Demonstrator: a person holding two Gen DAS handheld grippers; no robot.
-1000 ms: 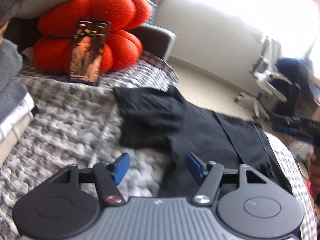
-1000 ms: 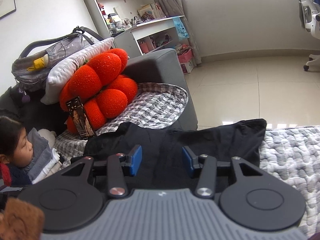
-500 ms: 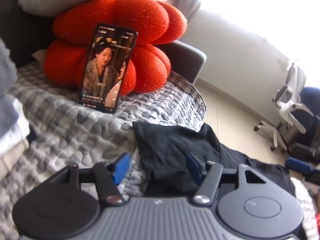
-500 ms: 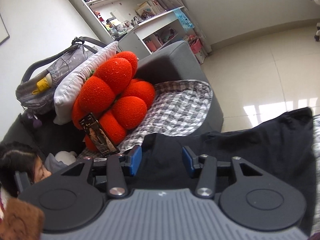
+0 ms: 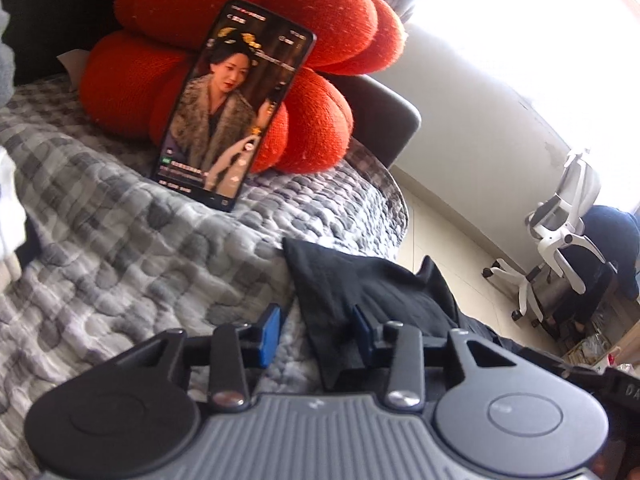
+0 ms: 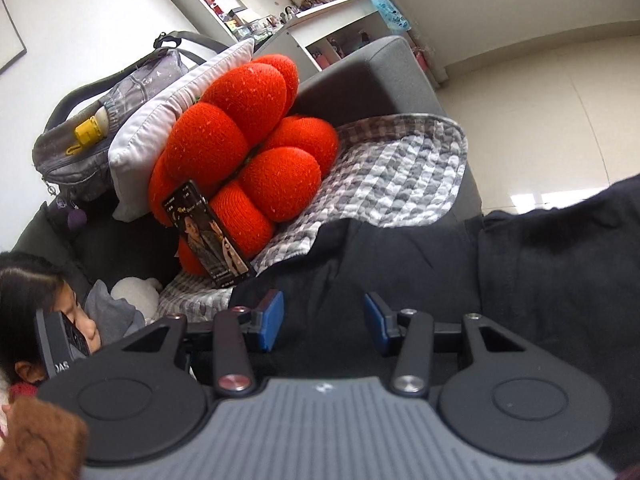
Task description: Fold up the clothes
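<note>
A black garment [image 5: 372, 300] lay spread across a grey quilt [image 5: 120, 240] on the sofa. The left gripper [image 5: 316, 332] had just been closing, a corner fold of the cloth between its blue pads, though a gap remained beside one pad. The right gripper [image 6: 324, 324] hung parted over the same dark fabric, grasping nothing. A phone [image 5: 232, 104] leaned against an orange cushion [image 5: 256, 12].

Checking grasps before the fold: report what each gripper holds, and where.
Nothing yet. Left gripper: jaws, just closing, straddle the black garment at its edge, unpressed. Right gripper is open above it.
</note>
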